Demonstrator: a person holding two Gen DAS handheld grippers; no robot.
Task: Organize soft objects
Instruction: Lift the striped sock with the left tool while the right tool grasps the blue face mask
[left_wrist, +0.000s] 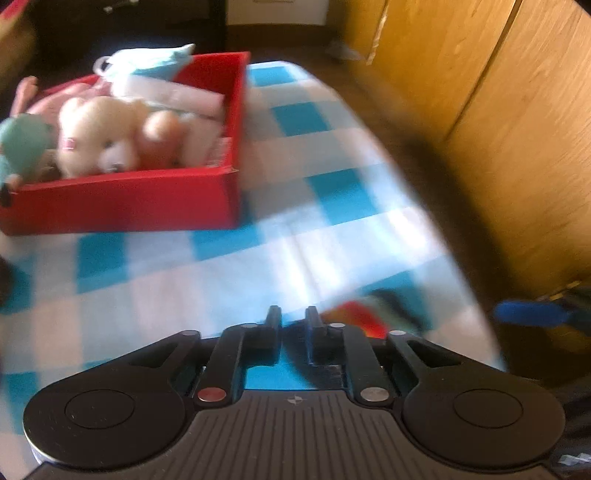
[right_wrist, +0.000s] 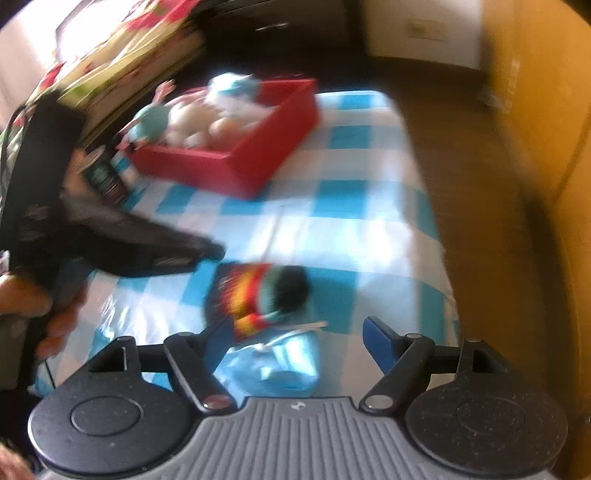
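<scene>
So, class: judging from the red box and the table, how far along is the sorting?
Done: several plush toys fill the red box. In hand: nothing; the left hand-held gripper is shut, empty. Left: the striped soft toy lies on the checked cloth, before the open right hand-held gripper.

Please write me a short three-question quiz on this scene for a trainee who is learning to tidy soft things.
1. True or false: the red box already holds soft toys, among them a cream teddy bear.
2. Which tool has its jaws apart: A) the left tool or B) the right tool?
3. Fill in: the striped soft toy lies on the checked ____, outside the box.

Key
1. True.
2. B. The right tool's blue fingers stand wide, with nothing pressed between them; the left tool's jaws are shut with nothing in them.
3. Cloth; the toy lies just beyond the right tool's fingers.
</scene>
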